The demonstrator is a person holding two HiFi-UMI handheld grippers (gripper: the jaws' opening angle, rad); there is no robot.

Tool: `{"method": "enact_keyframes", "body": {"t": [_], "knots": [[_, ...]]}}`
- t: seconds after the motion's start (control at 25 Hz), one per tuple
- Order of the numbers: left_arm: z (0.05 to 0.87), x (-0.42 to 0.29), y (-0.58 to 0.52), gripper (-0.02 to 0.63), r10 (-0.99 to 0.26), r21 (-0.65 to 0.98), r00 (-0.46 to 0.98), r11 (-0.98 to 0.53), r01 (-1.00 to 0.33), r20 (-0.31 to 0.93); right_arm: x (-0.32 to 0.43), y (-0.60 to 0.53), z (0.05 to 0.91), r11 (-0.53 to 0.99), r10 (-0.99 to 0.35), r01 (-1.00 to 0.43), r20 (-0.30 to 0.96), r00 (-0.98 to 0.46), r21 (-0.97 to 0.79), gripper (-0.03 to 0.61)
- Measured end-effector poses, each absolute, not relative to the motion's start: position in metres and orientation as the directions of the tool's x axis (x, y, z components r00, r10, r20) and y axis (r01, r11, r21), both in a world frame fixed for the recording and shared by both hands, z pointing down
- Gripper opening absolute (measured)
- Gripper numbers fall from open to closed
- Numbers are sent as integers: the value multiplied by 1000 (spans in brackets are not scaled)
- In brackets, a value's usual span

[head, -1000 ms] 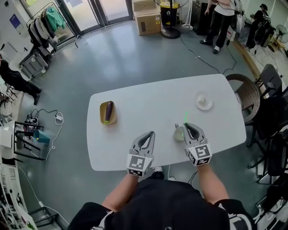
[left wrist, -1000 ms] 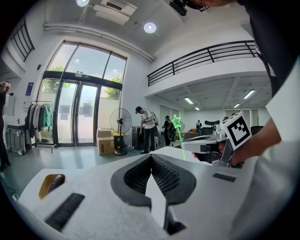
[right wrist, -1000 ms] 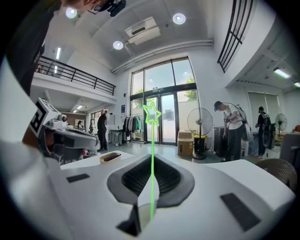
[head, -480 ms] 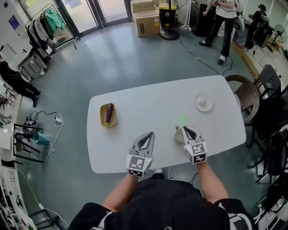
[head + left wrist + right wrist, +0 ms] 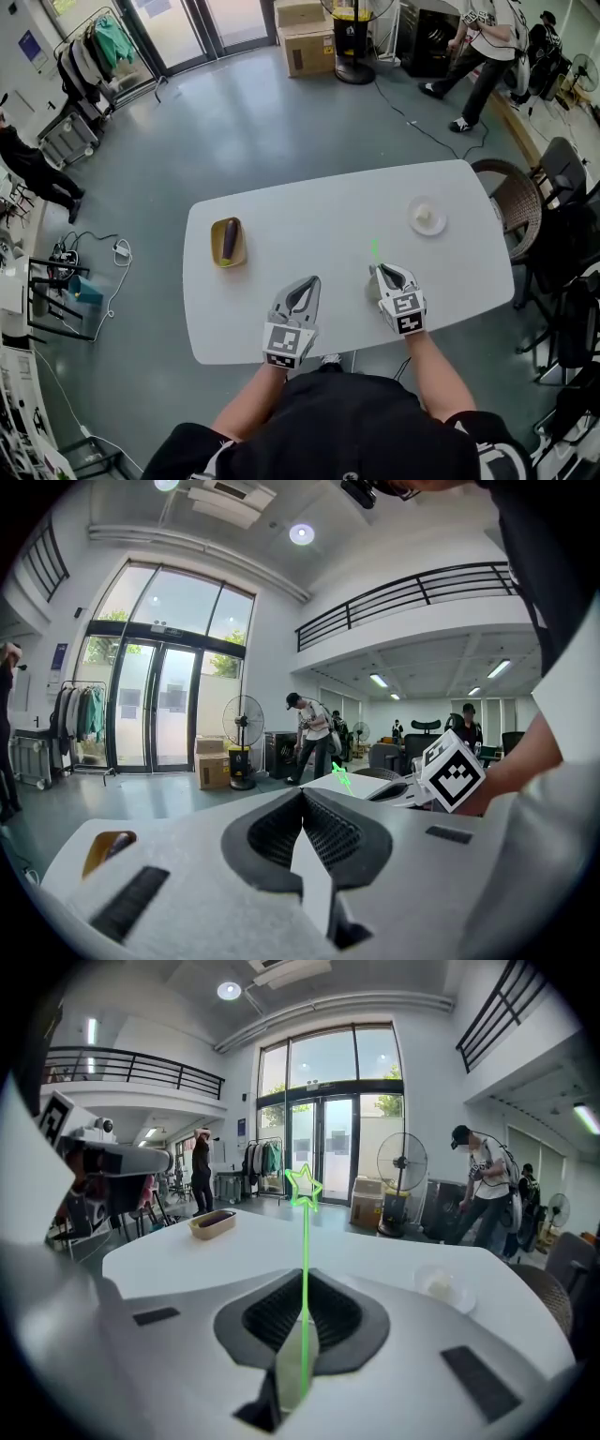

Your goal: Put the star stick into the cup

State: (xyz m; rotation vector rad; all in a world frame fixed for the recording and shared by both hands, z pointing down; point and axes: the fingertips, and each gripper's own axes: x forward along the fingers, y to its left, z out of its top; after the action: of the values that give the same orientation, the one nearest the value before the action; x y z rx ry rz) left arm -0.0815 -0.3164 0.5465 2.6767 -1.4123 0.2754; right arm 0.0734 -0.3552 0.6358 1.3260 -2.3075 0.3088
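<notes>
Nearest me, my forearms come in from below and both grippers sit over the front part of the table [image 5: 309, 202]. My left gripper [image 5: 311, 280] is low over the tabletop, a little left of centre. Its jaws are pressed together with nothing between them, and in the left gripper view the ribbed pads meet at a point.

My right gripper [image 5: 304, 1290] is off to the right, apart from the left one, with its marker cube facing up. Its jaws are pinching the stick [image 5: 305, 1241] by the lower end. The stick is thin and bright green. It stands straight up out of the jaws, with an outline star at its top. In the head view it shows as a short green mark just past the right gripper's tips, over the front right part of the table.

Farther back, on the left side of the table, a yellow dish [image 5: 235, 259] holds a dark aubergine [image 5: 227, 236]. Toward the far right corner is a clear plate [image 5: 413, 223] with a small pale lump on it that I can't identify.

Past the table's right end stands a wicker chair [image 5: 511, 202]. Beyond that is grey floor, with cables [image 5: 103, 251] lying off to the left. A clothes rack [image 5: 94, 52] stands at the far left, and a cardboard box [image 5: 305, 42] and a fan [image 5: 354, 37] stand near the glass doors. A person [image 5: 487, 52] is in mid-stride at the far right.
</notes>
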Motion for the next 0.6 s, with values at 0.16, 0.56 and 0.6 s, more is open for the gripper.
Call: {"method": "enact_keyframes", "body": {"t": [0.16,0.56,0.6], "knots": [[544,-84,-321,11,-807,4,554,-565,-825,205,74,-355,643,518,-735,-854,535,-417,46,23],[543,-85,-328,11,-806,10,557,-567,-824,200,68,-361,650,528,-719,-848,556,-416,50,23],[543,-86,-328,11,-807,9,556,-566,-825,201,68,-362,650,528,-719,-847,558,-414,51,23]]}}
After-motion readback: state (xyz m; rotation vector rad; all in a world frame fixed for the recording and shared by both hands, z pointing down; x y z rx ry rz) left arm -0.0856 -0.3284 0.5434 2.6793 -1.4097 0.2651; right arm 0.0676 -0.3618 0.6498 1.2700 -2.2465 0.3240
